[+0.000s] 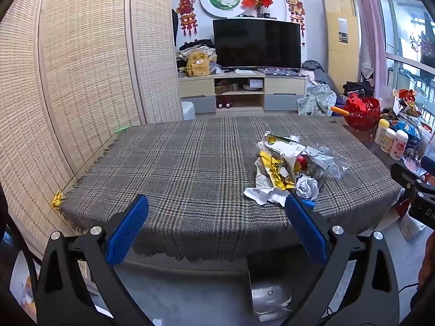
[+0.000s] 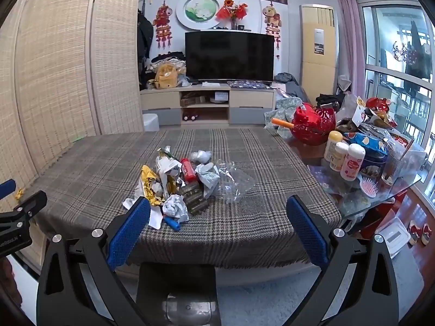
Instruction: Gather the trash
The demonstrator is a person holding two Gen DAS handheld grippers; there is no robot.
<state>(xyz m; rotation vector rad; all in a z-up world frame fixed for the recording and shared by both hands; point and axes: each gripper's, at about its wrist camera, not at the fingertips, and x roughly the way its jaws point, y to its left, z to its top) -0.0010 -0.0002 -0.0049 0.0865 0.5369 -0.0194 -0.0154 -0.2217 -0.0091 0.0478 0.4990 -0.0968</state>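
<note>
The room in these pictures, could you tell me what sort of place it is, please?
Most likely a home living room: a television on a low cabinet, festive wall hangings, and a cloth-covered table bearing trash.

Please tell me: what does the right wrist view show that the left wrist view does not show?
Only the right wrist view shows the red can plainly among the trash, the pink hairbrush on the glass side table, and the open right gripper from behind.

Only the left wrist view shows the open left gripper from behind.

Both show the trash pile on the plaid cloth, a crumpled paper ball, the red basket and the television.
</note>
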